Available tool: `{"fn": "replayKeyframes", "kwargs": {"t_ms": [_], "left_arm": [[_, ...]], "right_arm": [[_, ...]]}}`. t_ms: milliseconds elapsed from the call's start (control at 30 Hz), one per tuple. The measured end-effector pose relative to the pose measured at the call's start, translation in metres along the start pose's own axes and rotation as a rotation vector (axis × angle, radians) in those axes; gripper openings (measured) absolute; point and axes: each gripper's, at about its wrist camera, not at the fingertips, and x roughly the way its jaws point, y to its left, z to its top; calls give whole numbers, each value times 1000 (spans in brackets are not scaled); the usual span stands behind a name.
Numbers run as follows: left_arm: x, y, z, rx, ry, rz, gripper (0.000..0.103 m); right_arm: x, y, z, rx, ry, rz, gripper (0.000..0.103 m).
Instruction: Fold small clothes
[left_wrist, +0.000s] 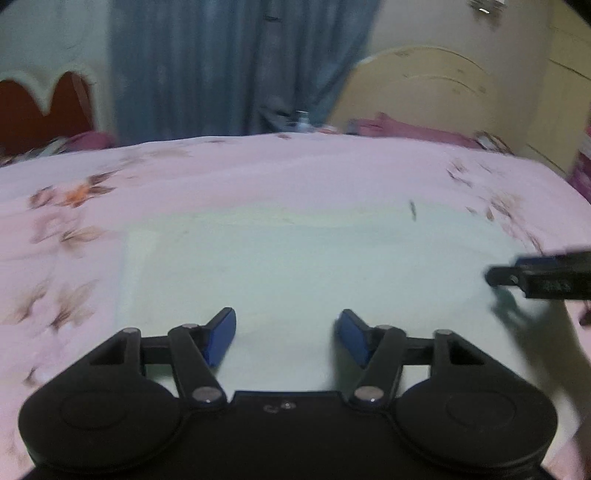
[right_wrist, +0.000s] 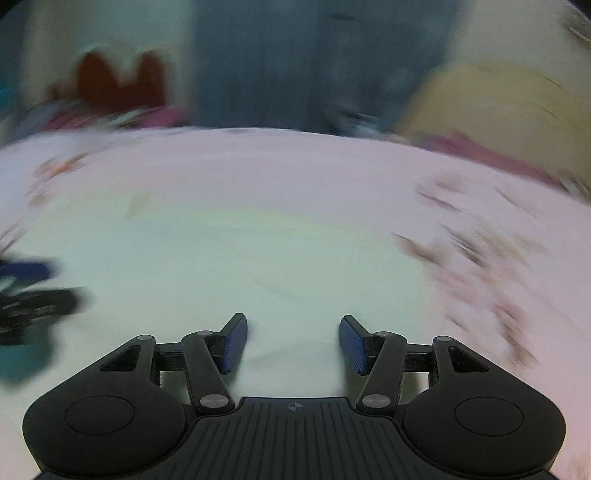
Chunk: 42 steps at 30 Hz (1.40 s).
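Note:
A pale, whitish garment (left_wrist: 303, 266) lies spread flat on the pink floral bedsheet (left_wrist: 258, 170). My left gripper (left_wrist: 286, 334) is open and empty, its blue pads hovering over the garment's near part. My right gripper (right_wrist: 293, 341) is also open and empty over the same garment (right_wrist: 236, 266). The right gripper shows at the right edge of the left wrist view (left_wrist: 539, 275). The left gripper appears blurred at the left edge of the right wrist view (right_wrist: 33, 295). Both views are motion-blurred, the right one heavily.
A blue curtain (left_wrist: 229, 66) hangs behind the bed. A cream headboard (left_wrist: 424, 85) stands at the back right and a red-and-cream headboard (left_wrist: 48, 103) at the back left. Magenta pillows (left_wrist: 406, 129) lie along the far edge.

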Motion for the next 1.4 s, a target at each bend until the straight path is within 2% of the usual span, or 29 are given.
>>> {"fn": "replayKeyframes", "kwargs": {"t_ms": [100, 200, 267, 367, 400, 467, 600, 667, 767, 833, 867, 900, 1033, 1100, 1233, 1400], "left_arm": [[-16, -19, -3, 17, -53, -42, 60], [-8, -24, -13, 19, 1, -54, 61], [-9, -18, -19, 32, 8, -35, 62], [-25, -5, -18, -35, -5, -24, 59], [-37, -4, -21, -52, -19, -28, 59], [-49, -10, -27, -36, -33, -44, 59], [-58, -49, -50, 91, -12, -71, 59], [-55, -55, -66, 119, 24, -45, 59], [-61, -43, -78, 65, 5, -52, 57], [-71, -42, -78, 49, -8, -53, 56], [-75, -43, -78, 48, -20, -52, 56], [-79, -46, -78, 45, -28, -55, 56], [-84, -63, -80, 82, -14, -45, 56], [-82, -67, -83, 80, 2, -29, 53], [-83, -67, -86, 57, 8, -21, 53], [-83, -64, -90, 67, 16, -10, 55]], "right_arm": [[-19, 14, -6, -24, -50, 70, 54], [-24, 42, -18, -118, -46, 139, 54], [-17, 45, -29, -162, 2, 93, 54], [-28, 32, -31, -92, 2, 43, 54], [-37, 30, -31, -79, -12, 42, 54], [-55, 28, -32, -51, -41, 108, 54], [-68, 56, -52, -150, -1, 184, 54], [-62, 61, -66, -182, 46, 150, 53], [-64, 48, -74, -152, 37, 116, 52], [-71, 43, -73, -142, 34, 107, 43], [-77, 43, -72, -123, 28, 131, 30], [-83, 46, -74, -118, 17, 149, 29], [-89, 64, -80, -155, 16, 220, 29], [-87, 70, -83, -171, 22, 223, 28], [-83, 69, -86, -133, 42, 225, 27], [-90, 75, -88, -151, 50, 221, 28]]}}
